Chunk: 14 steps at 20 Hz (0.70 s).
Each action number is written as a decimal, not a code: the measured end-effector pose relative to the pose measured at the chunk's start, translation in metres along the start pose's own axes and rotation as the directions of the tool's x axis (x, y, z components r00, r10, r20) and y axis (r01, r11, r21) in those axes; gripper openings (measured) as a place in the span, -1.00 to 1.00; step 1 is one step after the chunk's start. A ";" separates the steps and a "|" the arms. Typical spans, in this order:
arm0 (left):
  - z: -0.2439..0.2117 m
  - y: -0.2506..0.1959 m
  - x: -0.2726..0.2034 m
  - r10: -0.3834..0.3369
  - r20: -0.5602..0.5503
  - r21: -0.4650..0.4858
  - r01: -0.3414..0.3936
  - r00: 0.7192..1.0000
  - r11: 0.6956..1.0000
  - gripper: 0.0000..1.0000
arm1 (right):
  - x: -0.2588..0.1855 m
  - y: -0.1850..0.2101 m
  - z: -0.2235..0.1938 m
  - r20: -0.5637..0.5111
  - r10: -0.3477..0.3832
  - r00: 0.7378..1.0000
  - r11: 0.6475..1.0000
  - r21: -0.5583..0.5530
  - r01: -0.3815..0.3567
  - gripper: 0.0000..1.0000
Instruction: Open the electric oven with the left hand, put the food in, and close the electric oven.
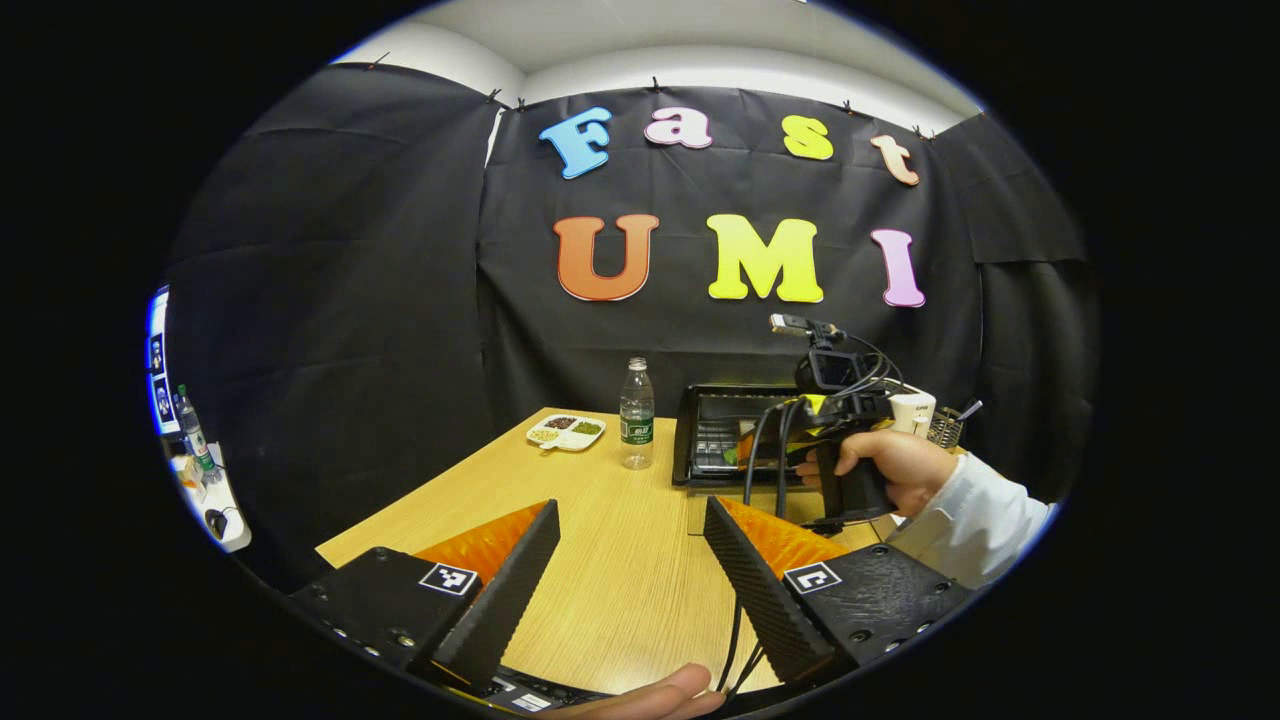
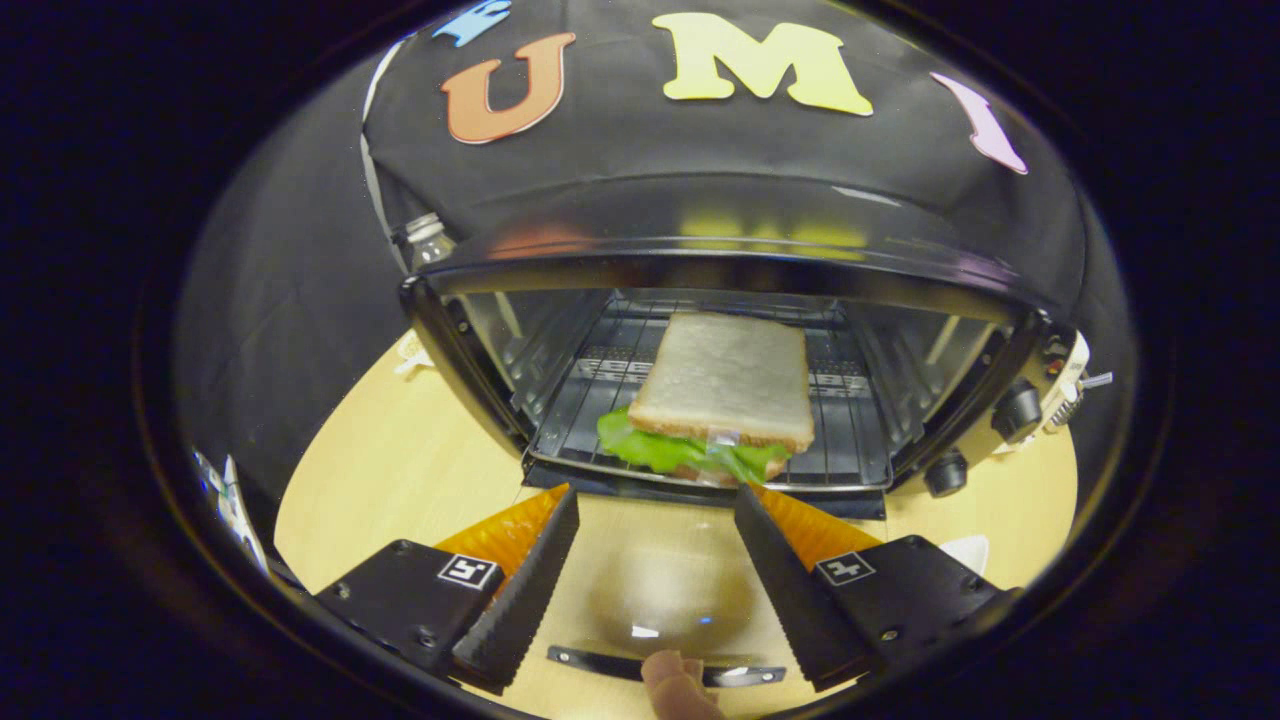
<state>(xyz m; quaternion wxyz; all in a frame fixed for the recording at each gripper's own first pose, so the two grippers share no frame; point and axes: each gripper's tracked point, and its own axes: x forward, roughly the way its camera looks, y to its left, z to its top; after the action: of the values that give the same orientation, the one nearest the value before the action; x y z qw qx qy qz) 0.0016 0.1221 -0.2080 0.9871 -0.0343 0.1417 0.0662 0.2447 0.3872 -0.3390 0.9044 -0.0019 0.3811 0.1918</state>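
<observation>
The electric oven [image 2: 720,260] stands open, its glass door [image 2: 660,600] folded down flat toward me. A sandwich [image 2: 720,395] of white bread with green lettuce lies on the wire rack [image 2: 850,450], near the rack's front edge. My right gripper [image 2: 657,500] hovers open over the door, just short of the sandwich, with nothing between its fingers. My left gripper [image 1: 631,505] is open too, held back over the wooden table [image 1: 600,570], left of and apart from the oven [image 1: 715,435]. A hand [image 1: 895,465] holds the right gripper at the oven's mouth.
A clear water bottle [image 1: 637,415] and a white divided plate [image 1: 566,431] stand left of the oven. A white mug [image 1: 912,410] and a wire holder [image 1: 945,428] sit beyond it to the right. Control knobs [image 2: 1015,410] line the oven's right side.
</observation>
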 end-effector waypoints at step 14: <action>-0.004 -0.035 0.054 -0.063 -0.031 0.001 0.063 0.998 0.998 0.87 | -0.251 -0.080 0.056 0.531 -0.083 0.843 0.996 0.061 0.059 0.99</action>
<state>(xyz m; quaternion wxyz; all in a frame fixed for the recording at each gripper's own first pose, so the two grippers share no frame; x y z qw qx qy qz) 0.0572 0.0942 -0.2252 0.9864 -0.0386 0.1559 0.0343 0.1516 0.2350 -0.1378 0.9809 0.0563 0.1187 0.1432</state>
